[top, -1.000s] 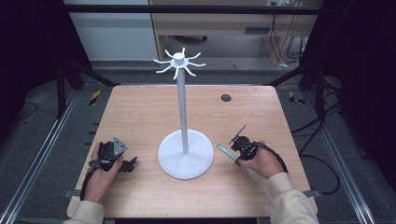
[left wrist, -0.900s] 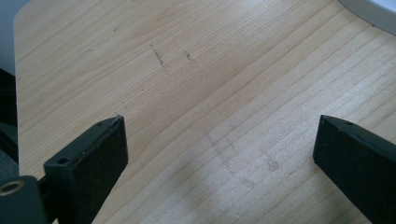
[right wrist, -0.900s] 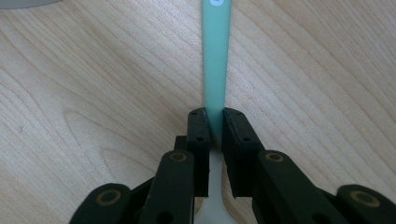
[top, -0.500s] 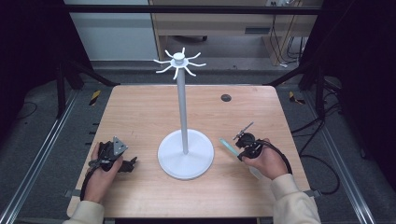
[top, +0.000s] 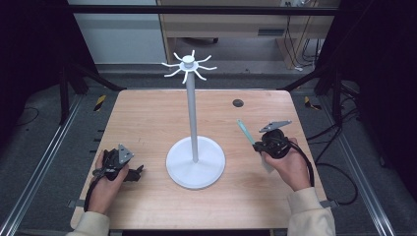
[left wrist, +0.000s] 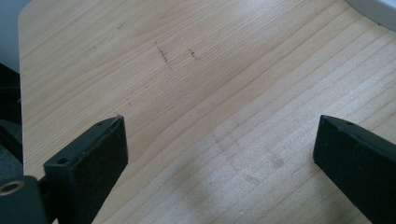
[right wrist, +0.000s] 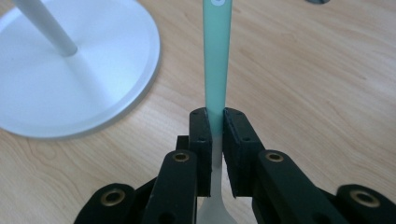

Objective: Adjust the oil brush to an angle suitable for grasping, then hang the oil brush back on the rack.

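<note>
Right tool (right wrist: 215,126): jaws clamped on the handle of a pale green utensil (right wrist: 217,56), gripped low on the stem where the green fades to white. In the right gripper view the handle runs straight up the centre of the frame to the top edge; the whitish lower end widens below the jaws, too cut off to tell spoon from fork. In the high view the same right tool (top: 268,142) sits right of centre, held in the person's right hand (top: 290,164), with the utensil (top: 244,131) slanting up and left from it, above the tabletop (top: 147,118).

Left tool (left wrist: 219,140): jaws spread wide, nothing between them, bare wood grain beneath. High view puts the left tool (top: 120,164) at lower left of the frame, in the left hand (top: 105,184), resting low on the tabletop.

White hook stand (top: 195,160): round base at centre of the frame, between the two tools and apart from both. Thin upright pole, ring of curved hooks (top: 188,63) at top, all bare. The base rim shows at upper left of the right gripper view (right wrist: 70,93), near the utensil but not touching.

Small dark round disc (top: 238,103) on the tabletop, upper right of centre.
</note>
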`<control>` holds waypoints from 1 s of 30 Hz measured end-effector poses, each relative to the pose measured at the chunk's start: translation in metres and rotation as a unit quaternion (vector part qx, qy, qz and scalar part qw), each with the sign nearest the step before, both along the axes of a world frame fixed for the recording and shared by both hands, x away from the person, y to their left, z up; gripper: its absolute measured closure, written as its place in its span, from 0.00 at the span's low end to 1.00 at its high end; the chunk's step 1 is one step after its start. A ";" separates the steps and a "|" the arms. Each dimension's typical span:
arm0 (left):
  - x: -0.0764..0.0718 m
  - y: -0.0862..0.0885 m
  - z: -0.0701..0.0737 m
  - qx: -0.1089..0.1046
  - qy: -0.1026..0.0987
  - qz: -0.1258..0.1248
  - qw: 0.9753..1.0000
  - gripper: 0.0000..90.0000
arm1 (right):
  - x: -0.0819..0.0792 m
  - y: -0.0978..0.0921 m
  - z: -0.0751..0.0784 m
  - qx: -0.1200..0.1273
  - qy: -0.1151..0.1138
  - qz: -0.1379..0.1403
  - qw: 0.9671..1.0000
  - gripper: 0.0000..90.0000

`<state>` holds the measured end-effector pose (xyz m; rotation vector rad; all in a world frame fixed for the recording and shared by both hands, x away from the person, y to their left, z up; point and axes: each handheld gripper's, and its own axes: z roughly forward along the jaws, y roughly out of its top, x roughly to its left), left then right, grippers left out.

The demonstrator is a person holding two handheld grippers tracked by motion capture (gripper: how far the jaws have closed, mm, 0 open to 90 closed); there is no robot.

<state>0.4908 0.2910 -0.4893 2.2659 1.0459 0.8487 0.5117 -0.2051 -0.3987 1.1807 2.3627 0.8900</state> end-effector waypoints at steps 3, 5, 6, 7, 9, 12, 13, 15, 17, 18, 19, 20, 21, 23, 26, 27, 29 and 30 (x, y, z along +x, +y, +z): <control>0.000 0.000 0.000 0.001 0.000 0.000 1.000 0.03 | 0.000 -0.003 0.002 0.010 -0.016 -0.008 1.000 0.92; 0.000 0.000 0.000 0.001 0.000 0.000 1.000 0.03 | 0.000 -0.006 0.004 0.028 -0.028 -0.017 0.999 0.91; 0.000 0.000 0.000 0.000 0.000 0.001 1.000 0.03 | 0.000 -0.006 0.005 0.035 -0.032 -0.020 0.999 0.91; 0.000 0.001 0.000 0.000 0.000 0.001 1.000 0.03 | 0.000 -0.006 0.005 0.035 -0.032 -0.020 0.999 0.91; 0.000 0.001 0.000 0.000 0.000 0.001 1.000 0.03 | -0.001 -0.005 0.007 0.036 -0.039 -0.020 0.998 0.92; 0.000 0.000 0.000 -0.001 0.000 0.000 1.000 0.03 | -0.002 -0.004 0.011 0.038 -0.048 -0.019 0.998 0.92; 0.000 0.000 0.000 -0.001 0.000 0.000 1.000 0.03 | -0.002 -0.003 0.012 0.039 -0.053 -0.019 0.998 0.91; 0.000 0.000 0.000 -0.002 -0.001 0.000 1.000 0.03 | -0.004 -0.002 0.016 0.045 -0.062 -0.022 0.997 0.91; 0.000 0.000 0.000 -0.002 -0.001 0.000 1.000 0.03 | -0.004 -0.001 0.017 0.047 -0.069 -0.021 0.996 0.91; 0.000 0.000 0.000 -0.002 -0.001 0.000 1.000 0.03 | -0.006 0.000 0.022 0.057 -0.076 -0.022 0.995 0.92; 0.000 0.000 0.000 -0.001 -0.001 0.000 1.000 0.03 | -0.006 0.000 0.022 0.057 -0.076 -0.022 0.995 0.92; 0.000 0.000 0.000 -0.001 -0.001 0.000 1.000 0.03 | -0.007 0.001 0.024 0.061 -0.083 -0.019 0.994 0.91; 0.000 0.000 0.000 -0.002 -0.001 0.000 1.000 0.03 | -0.010 0.003 0.029 0.070 -0.094 -0.017 0.993 0.91; 0.000 0.000 0.001 -0.002 -0.002 0.000 1.000 0.03 | -0.011 0.004 0.031 0.074 -0.098 -0.017 0.992 0.91; 0.000 0.000 0.001 -0.003 -0.003 -0.001 1.000 0.03 | -0.014 0.006 0.035 0.080 -0.112 -0.017 0.990 0.91; 0.000 0.000 0.001 -0.003 -0.003 -0.001 1.000 0.03 | -0.015 0.007 0.037 0.081 -0.113 -0.016 0.990 0.91; 0.000 0.000 0.001 -0.003 -0.003 -0.001 1.000 0.03 | -0.017 0.008 0.039 0.085 -0.120 -0.017 0.989 0.91; 0.000 0.000 0.001 -0.002 -0.002 -0.002 1.000 0.03 | -0.019 0.008 0.042 0.092 -0.125 -0.015 0.988 0.91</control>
